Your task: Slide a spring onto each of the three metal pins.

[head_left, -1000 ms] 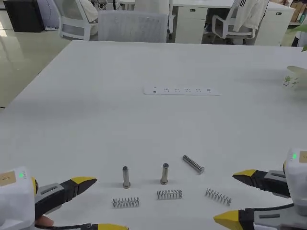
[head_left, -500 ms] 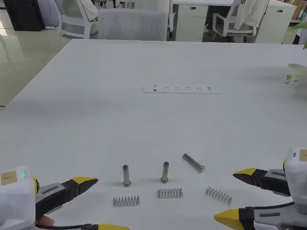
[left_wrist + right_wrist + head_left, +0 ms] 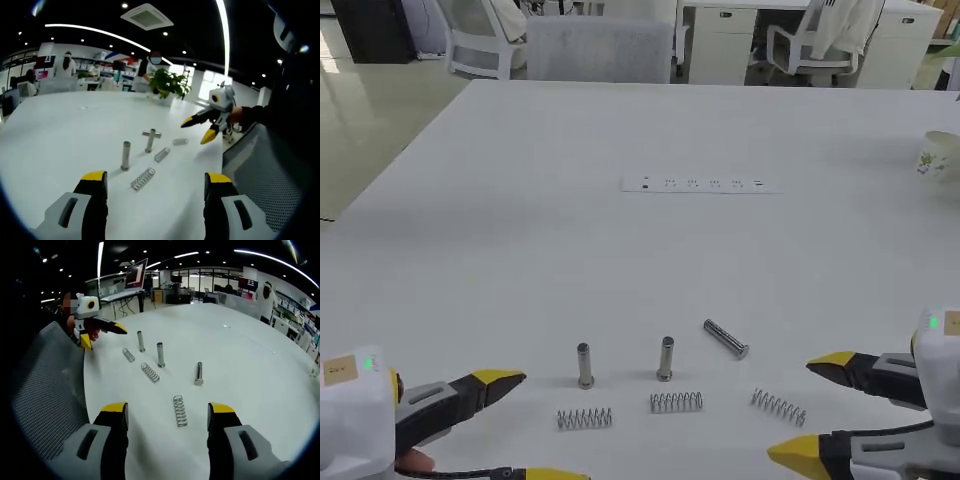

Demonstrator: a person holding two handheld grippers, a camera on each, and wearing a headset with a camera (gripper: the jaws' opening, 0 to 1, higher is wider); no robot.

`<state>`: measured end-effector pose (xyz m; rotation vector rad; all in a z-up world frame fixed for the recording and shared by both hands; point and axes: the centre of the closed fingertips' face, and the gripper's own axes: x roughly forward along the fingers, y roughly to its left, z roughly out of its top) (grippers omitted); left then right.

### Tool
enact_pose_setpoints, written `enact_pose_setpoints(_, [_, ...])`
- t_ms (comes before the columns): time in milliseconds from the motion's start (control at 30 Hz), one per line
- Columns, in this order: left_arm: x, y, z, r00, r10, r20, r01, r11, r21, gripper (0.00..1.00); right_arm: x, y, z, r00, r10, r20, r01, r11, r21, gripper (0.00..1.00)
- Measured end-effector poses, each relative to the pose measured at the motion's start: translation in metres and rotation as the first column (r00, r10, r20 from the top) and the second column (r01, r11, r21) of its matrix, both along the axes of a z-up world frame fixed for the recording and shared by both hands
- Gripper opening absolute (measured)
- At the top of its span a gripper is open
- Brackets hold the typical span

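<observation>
Pins: two are standing upright side by side near the front edge of the table, the left pin (image 3: 584, 365) and the middle pin (image 3: 666, 358); the right pin (image 3: 725, 339) is lying flat at a slant, just beyond and to the right of the middle one.
Springs: all three are lying loose on the tabletop in a row nearer the person than the pins, and none is sitting on a pin. The left spring (image 3: 584, 418) is lying just in front of the left pin, the middle spring (image 3: 676, 402) just in front of the middle pin, and the right spring (image 3: 778, 407) is lying tilted, apart from the fallen pin.
Left gripper (image 3: 555, 427): it is hovering at the lower left of the head view with its yellow-tipped jaws spread wide, gripping nothing and pointing toward the left spring.
Right gripper (image 3: 789, 411): it is hovering at the lower right, jaws likewise gaping wide and carrying nothing; in its own view the right spring is lying just ahead, between the two jaw tips but clear of them.
Table (image 3: 500, 230): white, bearing a white power strip (image 3: 700, 184) well beyond the pins and a cup (image 3: 940, 158) at the far right edge.
Surroundings: office chairs (image 3: 600, 50) are standing past the far side of the table.
</observation>
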<state>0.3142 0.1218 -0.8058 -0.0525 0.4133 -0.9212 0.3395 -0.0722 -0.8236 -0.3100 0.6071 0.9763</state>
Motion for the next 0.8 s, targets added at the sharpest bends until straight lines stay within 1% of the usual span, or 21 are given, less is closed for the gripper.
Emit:
enact_pose_setpoints(333, [0.0002,-0.0011,0.0002,1.0,-0.002,0.003,0.002,1.0,0.0,0.76,0.0006,-0.0006,-0.0002,1.0,-0.002,-0.001,0.002,1.0,-0.003,0.63])
enact_pose_setpoints(800, [0.0001,-0.0017,-0.0006,1.0,-0.003,-0.001,0.003,1.0,-0.001,0.76,0.0014,-0.0012,-0.001,1.0,-0.003,-0.006,0.003,1.0,-0.009,0.62])
